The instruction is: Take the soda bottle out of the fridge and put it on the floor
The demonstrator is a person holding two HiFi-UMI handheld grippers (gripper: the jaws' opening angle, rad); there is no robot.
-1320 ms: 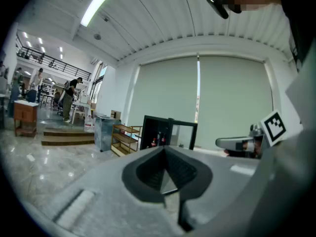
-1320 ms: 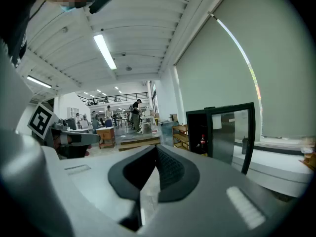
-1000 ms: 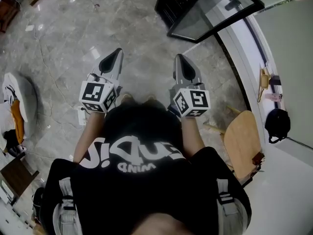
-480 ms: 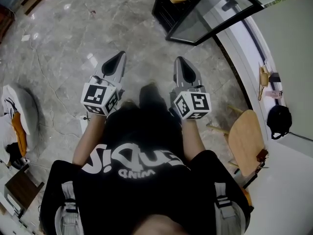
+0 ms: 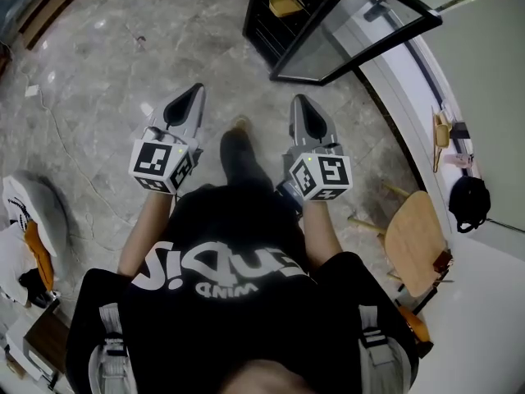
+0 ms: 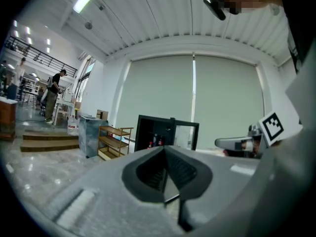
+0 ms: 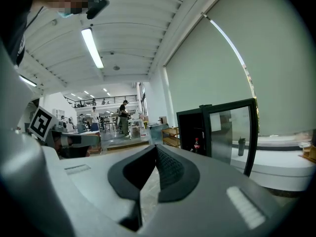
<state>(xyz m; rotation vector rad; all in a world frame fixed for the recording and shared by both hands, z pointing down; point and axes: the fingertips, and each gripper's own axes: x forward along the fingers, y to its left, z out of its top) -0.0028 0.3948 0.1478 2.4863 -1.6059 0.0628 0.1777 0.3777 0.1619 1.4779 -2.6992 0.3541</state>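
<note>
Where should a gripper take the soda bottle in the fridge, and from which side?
Probably around the body of the soda bottle, below its cap, coming level through the fridge's open front: it stands upright inside, and the glass door is swung clear.

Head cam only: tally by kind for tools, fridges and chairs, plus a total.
Tools: 2 (left tool, right tool)
Fridge: 1, door open
Wooden chair: 1
Total: 4

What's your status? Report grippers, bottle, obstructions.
Left gripper and right gripper shut, empty. Soda bottle inside fridge, door open. Nothing blocking the approach.
</note>
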